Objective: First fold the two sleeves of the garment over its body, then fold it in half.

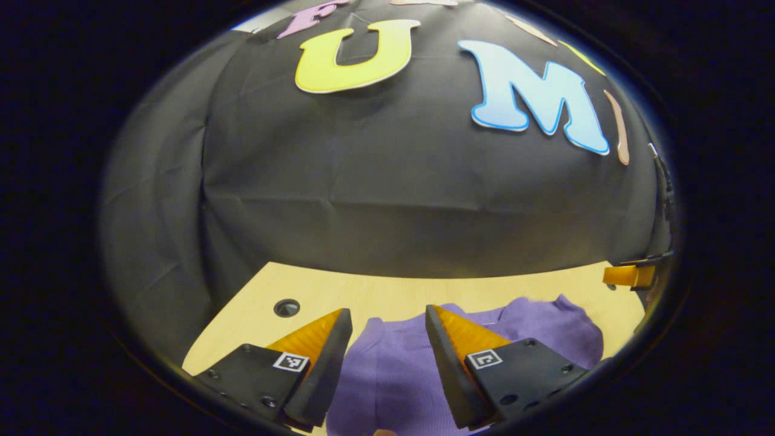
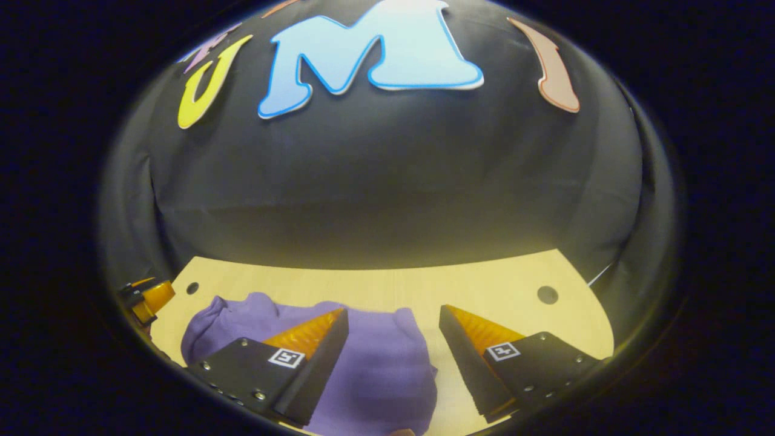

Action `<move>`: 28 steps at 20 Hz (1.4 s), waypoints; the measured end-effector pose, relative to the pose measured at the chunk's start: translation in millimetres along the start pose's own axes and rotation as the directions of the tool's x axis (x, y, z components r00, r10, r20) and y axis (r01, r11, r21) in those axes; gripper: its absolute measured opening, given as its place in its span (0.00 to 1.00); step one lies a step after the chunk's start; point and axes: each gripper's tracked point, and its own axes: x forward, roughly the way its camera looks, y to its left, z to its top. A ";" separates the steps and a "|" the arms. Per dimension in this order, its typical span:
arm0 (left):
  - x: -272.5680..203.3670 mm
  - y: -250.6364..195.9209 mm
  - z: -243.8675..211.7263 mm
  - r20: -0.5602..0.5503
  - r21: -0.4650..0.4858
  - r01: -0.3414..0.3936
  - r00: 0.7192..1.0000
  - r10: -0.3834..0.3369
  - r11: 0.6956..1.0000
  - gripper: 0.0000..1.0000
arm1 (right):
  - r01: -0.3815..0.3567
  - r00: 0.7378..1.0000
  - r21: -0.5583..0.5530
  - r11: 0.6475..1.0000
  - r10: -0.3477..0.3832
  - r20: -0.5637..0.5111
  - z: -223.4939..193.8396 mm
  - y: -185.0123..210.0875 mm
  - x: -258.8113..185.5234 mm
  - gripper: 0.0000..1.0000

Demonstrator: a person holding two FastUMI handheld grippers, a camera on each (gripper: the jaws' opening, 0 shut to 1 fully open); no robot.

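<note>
Left gripper (image 1: 387, 318) hung above the near part of the garment (image 1: 393, 375), fingers apart, nothing between them but purple cloth below. Whether the tips touched the cloth could not be told. Right gripper (image 2: 393, 318) likewise hung with fingers apart; its left finger sat over the garment (image 2: 375, 363), its right finger over bare table (image 2: 484, 290).

Garment lay on the table in a rumpled heap, purple, ribbed knit. In the left gripper view its far edge ran just beyond the fingertips, with a lobe bulging toward the right. In the right gripper view the cloth's right edge fell between the fingers, and a rounded lobe reached toward the left rim.

Beyond the cloth, a strip of bare table (image 1: 387, 290) ran to the back edge. Open wood lay left of the garment in the left gripper view and right of it in the right gripper view. A round hole (image 1: 286, 307) was set in the tabletop near the left corner; the right gripper view showed two, a small hole (image 2: 192, 287) at left and a larger hole (image 2: 547, 295) at right.

Each view caught the other gripper at its rim: right one (image 1: 629, 275) at the far right of the left gripper view, left one (image 2: 145, 300) at the far left of the right gripper view. Both pointed forward at about the same tilt toward the wall (image 1: 393, 200), which hung draped and creased behind the table.
</note>
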 end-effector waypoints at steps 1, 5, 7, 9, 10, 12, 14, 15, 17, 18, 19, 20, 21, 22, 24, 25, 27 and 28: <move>-7.6 0.4 9.0 0.017 -0.006 0.010 1.000 -0.010 1.000 0.84 | 0.011 0.999 -0.017 1.000 -0.010 0.031 8.1 3.4 -13.0 0.93; -48.6 4.5 42.1 0.101 -0.014 0.046 0.994 -0.044 0.999 0.97 | 0.062 0.983 -0.102 0.993 -0.044 0.176 42.5 22.1 -77.2 0.95; -71.6 6.1 53.9 0.137 -0.010 0.065 0.989 -0.063 0.998 0.97 | 0.096 0.966 -0.139 0.986 -0.059 0.251 58.2 32.4 -113.2 1.00; -97.2 9.5 64.9 0.169 -0.007 0.078 0.983 -0.076 0.997 0.97 | 0.116 0.948 -0.154 0.981 -0.063 0.313 67.0 42.7 -149.9 0.95; -110.6 11.4 70.8 0.185 -0.005 0.085 0.979 -0.083 0.996 0.96 | 0.117 0.940 -0.147 0.982 -0.062 0.335 68.5 48.6 -165.2 0.95; -140.5 17.2 81.1 0.219 -0.002 0.092 0.972 -0.090 0.996 0.97 | 0.116 0.929 -0.125 0.985 -0.063 0.364 69.1 57.5 -194.3 0.95; -168.7 22.6 90.8 0.252 0.006 0.093 0.963 -0.092 0.996 0.97 | 0.119 0.917 -0.106 0.987 -0.068 0.392 66.5 62.1 -221.3 0.95; -181.9 25.2 94.2 0.266 0.013 0.092 0.960 -0.092 0.996 0.97 | 0.121 0.912 -0.101 0.988 -0.070 0.405 64.4 63.2 -233.6 0.95; -207.8 27.4 98.9 0.291 0.032 0.088 0.952 -0.094 0.996 0.97 | 0.120 0.902 -0.096 0.988 -0.068 0.426 60.1 65.7 -255.6 0.95; -220.0 27.7 101.3 0.301 0.042 0.085 0.949 -0.093 0.996 0.97 | 0.118 0.899 -0.093 0.989 -0.066 0.433 57.6 66.2 -264.7 0.95; -231.5 26.9 104.7 0.314 0.054 0.081 0.945 -0.094 0.995 0.96 | 0.117 0.895 -0.087 0.989 -0.067 0.441 56.0 66.6 -273.5 0.95; -241.6 26.2 106.4 0.324 0.063 0.073 0.942 -0.090 0.995 0.96 | 0.114 0.892 -0.081 0.990 -0.066 0.448 54.7 65.2 -281.7 0.95; -252.8 23.7 107.8 0.333 0.071 0.073 0.938 -0.093 0.995 0.96 | 0.108 0.888 -0.075 0.991 -0.062 0.455 53.7 64.9 -289.8 0.95; -264.1 20.8 108.4 0.342 0.077 0.076 0.935 -0.098 0.994 0.96 | 0.104 0.884 -0.070 0.992 -0.060 0.463 53.4 63.6 -297.2 0.95; -281.5 13.2 107.9 0.357 0.082 0.083 0.928 -0.107 0.993 0.96 | 0.100 0.878 -0.059 0.993 -0.060 0.476 50.9 58.6 -311.0 0.95; -290.7 9.3 106.6 0.363 0.079 0.088 0.925 -0.111 0.993 0.97 | 0.094 0.875 -0.056 0.994 -0.056 0.481 49.3 56.8 -317.9 0.95; -303.5 1.4 101.8 0.367 0.069 0.094 0.923 -0.113 0.993 0.97 | 0.091 0.875 -0.055 0.994 -0.053 0.481 44.6 50.3 -328.9 0.95; -309.9 -1.3 99.8 0.370 0.061 0.095 0.923 -0.111 0.994 0.97 | 0.088 0.874 -0.056 0.995 -0.050 0.483 41.9 46.5 -333.8 0.95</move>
